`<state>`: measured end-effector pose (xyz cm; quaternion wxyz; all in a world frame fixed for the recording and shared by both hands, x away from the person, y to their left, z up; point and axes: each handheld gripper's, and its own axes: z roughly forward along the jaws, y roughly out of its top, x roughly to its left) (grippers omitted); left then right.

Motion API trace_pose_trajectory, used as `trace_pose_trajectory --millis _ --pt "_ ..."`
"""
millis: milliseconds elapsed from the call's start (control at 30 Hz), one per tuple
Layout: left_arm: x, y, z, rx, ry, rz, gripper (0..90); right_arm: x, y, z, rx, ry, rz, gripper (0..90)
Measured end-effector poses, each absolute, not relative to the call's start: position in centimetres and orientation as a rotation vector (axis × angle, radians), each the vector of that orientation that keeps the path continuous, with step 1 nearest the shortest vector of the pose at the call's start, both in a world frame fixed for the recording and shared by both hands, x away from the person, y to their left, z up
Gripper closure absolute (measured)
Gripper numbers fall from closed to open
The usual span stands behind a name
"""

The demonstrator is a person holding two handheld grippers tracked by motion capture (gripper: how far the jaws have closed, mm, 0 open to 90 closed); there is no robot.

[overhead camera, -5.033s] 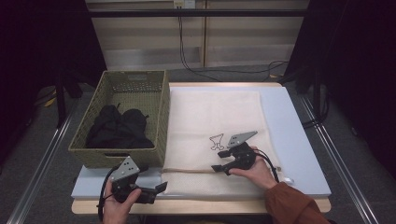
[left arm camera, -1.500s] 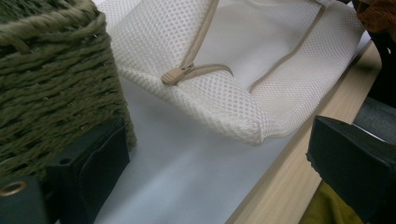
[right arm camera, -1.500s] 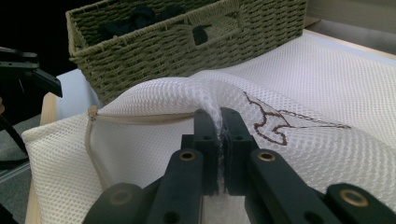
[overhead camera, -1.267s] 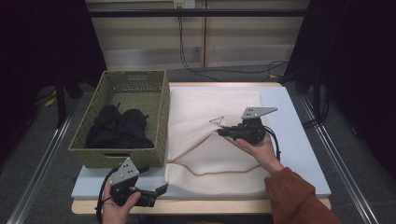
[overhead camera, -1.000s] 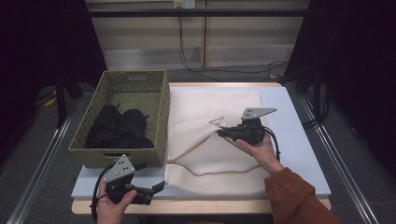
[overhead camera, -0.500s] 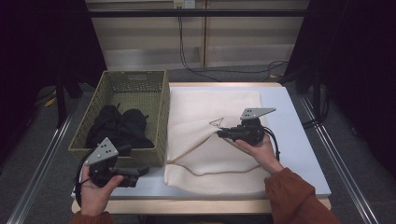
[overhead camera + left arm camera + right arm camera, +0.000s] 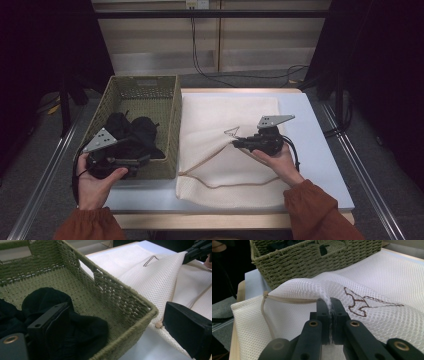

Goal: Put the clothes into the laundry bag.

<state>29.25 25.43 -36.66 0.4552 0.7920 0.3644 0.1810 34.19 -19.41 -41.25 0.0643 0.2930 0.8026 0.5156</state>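
A white mesh bag point(image 7: 220, 112) with a brown stitched emblem point(image 7: 359, 302) lies across the table. My right gripper point(image 7: 236, 143) is shut on a pinch of its top layer point(image 7: 327, 293) and holds it raised, so the mouth with its beige drawstring point(image 7: 287, 300) gapes toward the basket. The green woven basket point(image 7: 172, 125) holds black clothes point(image 7: 132, 132). At the basket's near right corner point(image 7: 130, 302), my left gripper point(image 7: 142, 159) stands open with nothing gripped. In the left gripper view the black clothes point(image 7: 82, 327) lie beside one jaw.
The pale table top point(image 7: 305, 115) shows to the right of the bag and along the front edge. Metal rails run down both sides of the table. A shelf unit with hanging cables stands behind it.
My left gripper has moved left and up from the table's front edge to the basket's near corner. The right gripper has stayed put, still holding the bag's layer raised.
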Motion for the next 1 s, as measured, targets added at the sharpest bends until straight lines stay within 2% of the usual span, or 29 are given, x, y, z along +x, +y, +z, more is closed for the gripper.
trace_pose_trajectory --millis 233,567,800,1000 --pt "31.2 25.6 -36.2 1.977 0.967 0.475 6.6 34.2 -19.4 -41.2 0.881 2.427 1.551 87.6" --pt "34.0 27.7 -35.4 2.046 1.027 0.512 7.5 34.2 -19.5 -41.1 0.884 2.423 1.552 87.5" --pt "36.0 28.6 -35.0 2.132 1.055 0.499 6.5 34.2 -19.5 -41.2 0.885 2.42 1.555 87.5" --pt "37.6 29.2 -35.9 2.134 1.127 0.488 6.2 34.2 -19.4 -41.3 0.895 2.418 1.551 87.5"
